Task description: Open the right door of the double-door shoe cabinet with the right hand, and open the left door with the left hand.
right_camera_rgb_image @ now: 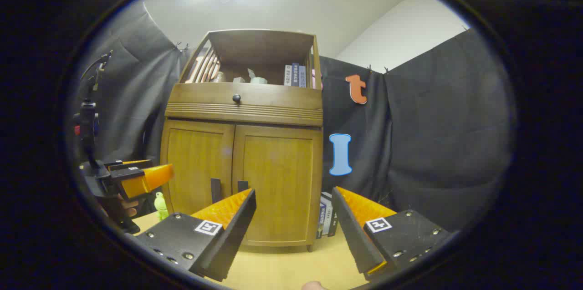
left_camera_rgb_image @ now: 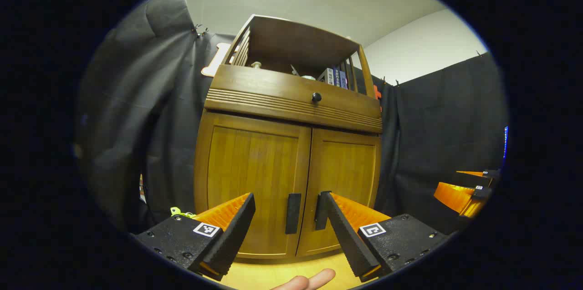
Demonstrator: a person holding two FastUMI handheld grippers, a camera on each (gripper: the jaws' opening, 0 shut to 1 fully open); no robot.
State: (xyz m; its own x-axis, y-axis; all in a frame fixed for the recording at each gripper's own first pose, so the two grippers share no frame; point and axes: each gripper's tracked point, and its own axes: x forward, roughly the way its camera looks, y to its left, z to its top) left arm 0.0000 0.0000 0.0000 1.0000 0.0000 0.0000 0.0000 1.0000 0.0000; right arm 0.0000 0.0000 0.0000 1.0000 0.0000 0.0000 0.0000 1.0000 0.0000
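1. We see the shoe cabinet (left_camera_rgb_image: pixel 291 144) straight ahead in both views, standing on a pale wooden floor (left_camera_rgb_image: pixel 273 276). Both its doors are closed: the left door (left_camera_rgb_image: pixel 253 180) and the right door (left_camera_rgb_image: pixel 346 176) meet at the middle seam.
2. A dark upright handle sits on each door beside that seam: the left handle (left_camera_rgb_image: pixel 293 213) and the right handle (left_camera_rgb_image: pixel 321 210).
3. Our left claw (left_camera_rgb_image: pixel 291 235) is spread wide, empty, pointing at the two handles but apart from them. A fingertip (left_camera_rgb_image: pixel 314 279) shows at the bottom edge below it.
4. Our right claw (right_camera_rgb_image: pixel 294 231) is also spread wide and holds nothing. In the right gripper view it faces the right door from farther back, and the left claw appears there at the left, in front of the cabinet's left side.
5. Above the doors runs a drawer front with a round black knob (left_camera_rgb_image: pixel 316 97), and over that an open shelf (right_camera_rgb_image: pixel 259 60) with books (right_camera_rgb_image: pixel 296 75) and small items we cannot make out.
6. Black cloth (right_camera_rgb_image: pixel 432 144) hangs behind and beside the cabinet, with a white wall and ceiling above.
7. More books (right_camera_rgb_image: pixel 325 219) stand on the floor against the cabinet's right side, and a small green toy (right_camera_rgb_image: pixel 160 206) stands at its left. Nothing lies between the claws and the doors.
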